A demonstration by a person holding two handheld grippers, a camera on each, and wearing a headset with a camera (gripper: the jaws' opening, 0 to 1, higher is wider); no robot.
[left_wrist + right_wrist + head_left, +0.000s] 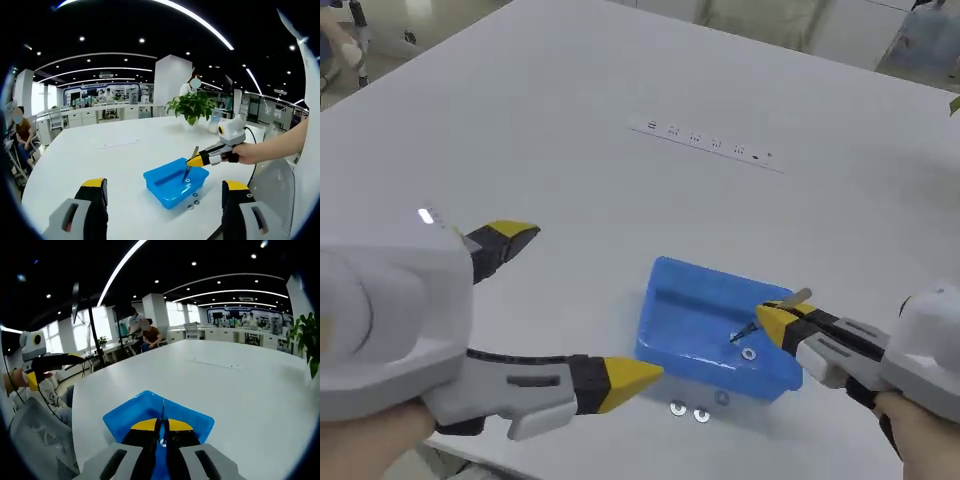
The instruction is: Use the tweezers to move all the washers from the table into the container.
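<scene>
While the right gripper is clamped tight on the tweezers, their long axis in the head view runs from 2 o'clock at the grey back end to 8 o'clock at the points, which hang inside the blue container. One washer in the container lies just beside the points, towards 5 o'clock. I cannot tell whether the points are pinched or holding anything. The right gripper view looks straight down the tweezers into the container. Out on the table, a first washer and a second washer sit side by side just outside the container's near wall, at about 7 o'clock from the tweezer points, so the coming reach likely means lifting over that wall and coming down towards the person. The left gripper is spread wide and empty, its lower tip just at 9 o'clock of the first washer. It is close, but the right gripper carries the tweezers, so the pick is its job.
</scene>
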